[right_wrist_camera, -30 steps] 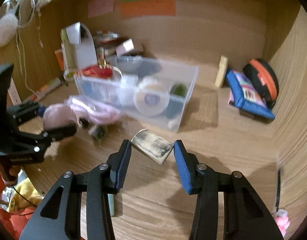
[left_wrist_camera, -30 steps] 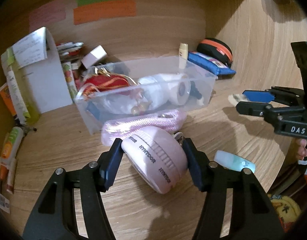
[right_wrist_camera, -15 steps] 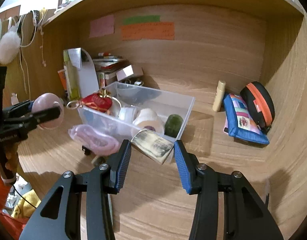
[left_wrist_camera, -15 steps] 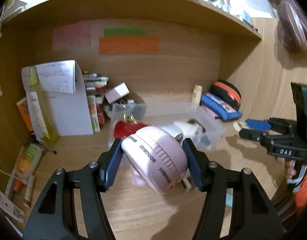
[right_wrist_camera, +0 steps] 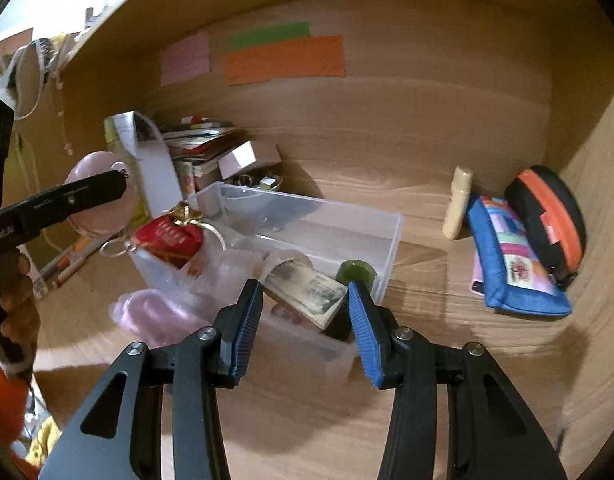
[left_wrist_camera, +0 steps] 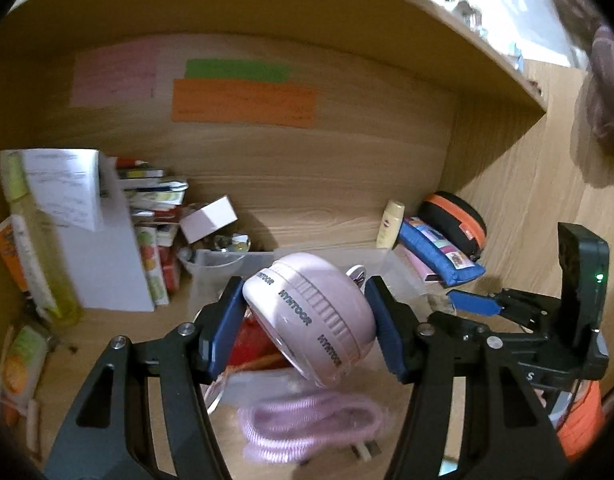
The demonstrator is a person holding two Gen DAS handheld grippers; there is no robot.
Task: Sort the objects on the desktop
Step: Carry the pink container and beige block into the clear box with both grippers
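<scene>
My left gripper (left_wrist_camera: pixel 305 320) is shut on a round pink device (left_wrist_camera: pixel 311 316) with dark lettering, lifted above the desk; its pink braided cord (left_wrist_camera: pixel 311 428) trails below. My right gripper (right_wrist_camera: pixel 305 312) is shut on a small cream pouch with dark print (right_wrist_camera: pixel 307 292), held over the near wall of the clear plastic box (right_wrist_camera: pixel 391 248). The box holds a red charm with gold rings (right_wrist_camera: pixel 167 236), tape rolls and a green jar (right_wrist_camera: pixel 357 272). The left gripper (right_wrist_camera: pixel 119 184) and the pink device (right_wrist_camera: pixel 101 196) show at left in the right wrist view.
A blue pouch (right_wrist_camera: pixel 515 260), a black and orange case (right_wrist_camera: pixel 551 216) and a cream tube (right_wrist_camera: pixel 459 200) lie at right. Books, a small white box (right_wrist_camera: pixel 247 158) and a white paper stand (left_wrist_camera: pixel 99 248) crowd the back left. Coloured notes hang on the back panel.
Both grippers rose and moved toward the clear box with their loads. The pink device left the desk, its cord dangling. The pouch now hangs over the box's near wall.
</scene>
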